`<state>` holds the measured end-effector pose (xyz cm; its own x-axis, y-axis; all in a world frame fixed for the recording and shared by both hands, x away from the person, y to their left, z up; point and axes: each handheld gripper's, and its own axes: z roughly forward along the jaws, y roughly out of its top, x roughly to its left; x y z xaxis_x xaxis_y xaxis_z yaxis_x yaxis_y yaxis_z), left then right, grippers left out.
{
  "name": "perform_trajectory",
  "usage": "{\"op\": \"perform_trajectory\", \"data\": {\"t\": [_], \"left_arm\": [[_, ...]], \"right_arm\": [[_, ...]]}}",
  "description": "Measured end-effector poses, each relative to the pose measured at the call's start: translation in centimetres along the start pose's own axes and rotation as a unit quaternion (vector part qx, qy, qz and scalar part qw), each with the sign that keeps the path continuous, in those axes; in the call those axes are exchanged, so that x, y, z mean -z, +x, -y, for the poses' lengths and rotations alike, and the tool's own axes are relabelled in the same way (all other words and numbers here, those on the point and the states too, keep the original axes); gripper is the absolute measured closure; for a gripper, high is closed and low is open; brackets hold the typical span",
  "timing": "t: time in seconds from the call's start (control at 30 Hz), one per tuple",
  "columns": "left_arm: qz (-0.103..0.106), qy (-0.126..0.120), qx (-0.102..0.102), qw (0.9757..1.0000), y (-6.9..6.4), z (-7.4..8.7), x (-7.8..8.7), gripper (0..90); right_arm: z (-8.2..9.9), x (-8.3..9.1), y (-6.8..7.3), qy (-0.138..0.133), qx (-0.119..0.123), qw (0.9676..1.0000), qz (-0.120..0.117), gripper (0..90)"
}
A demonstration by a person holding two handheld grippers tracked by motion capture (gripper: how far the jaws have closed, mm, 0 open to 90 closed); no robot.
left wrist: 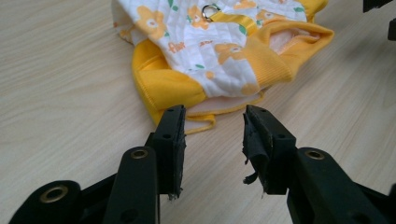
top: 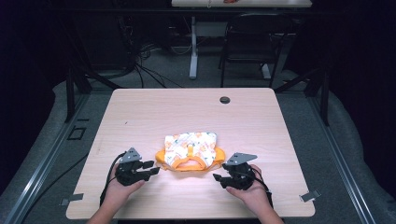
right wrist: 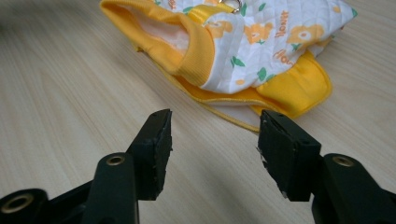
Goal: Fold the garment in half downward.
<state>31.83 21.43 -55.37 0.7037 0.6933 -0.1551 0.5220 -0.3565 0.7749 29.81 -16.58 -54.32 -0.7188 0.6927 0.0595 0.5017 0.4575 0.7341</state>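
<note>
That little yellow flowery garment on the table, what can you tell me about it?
The small garment looks like a pet's vest: white quilted fabric printed with orange flowers and green leaves, with yellow ribbed trim, yellow flaps at both sides and a metal ring on a yellow strap. It lies folded flat near the middle of the wooden table. Nothing grips it; both open grippers sit just short of its near edge.

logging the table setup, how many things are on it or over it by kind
folded garment, yellow and white with a flower print: 1
hand-held grippers, both open with nothing between the jaws: 2 (left gripper, right gripper)
metal ring on the garment: 1
total: 4
</note>
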Motion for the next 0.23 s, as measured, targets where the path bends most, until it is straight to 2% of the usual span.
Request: {"op": "perform_trajectory", "data": {"t": [0.07, 0.1, 0.13, 0.23], "left_arm": [[-0.003, -0.002, 0.004, 1.0, 0.26, 0.42, 0.12, 57.7], [-0.003, -0.004, 0.016, 0.9999, 0.32, 0.71, 0.08, 57.7], [-0.001, -0.002, 0.019, 0.9998, 0.34, 0.79, 0.09, 57.6], [-0.006, -0.004, 0.014, 0.9999, 0.29, 0.95, -0.17, 57.6]], "right_arm": [[0.41, -0.3, 0.1, 0.001, 0.002, 1.0, 0.007, 42.6], [0.57, -0.48, 0.14, 0.002, 0.005, 0.9999, 0.011, 42.3], [0.75, -0.74, 0.24, 0.002, 0.011, 0.9999, 0.013, 41.3], [0.91, -1.04, 0.38, -0.001, 0.023, 0.9994, 0.023, 40.6]]}}
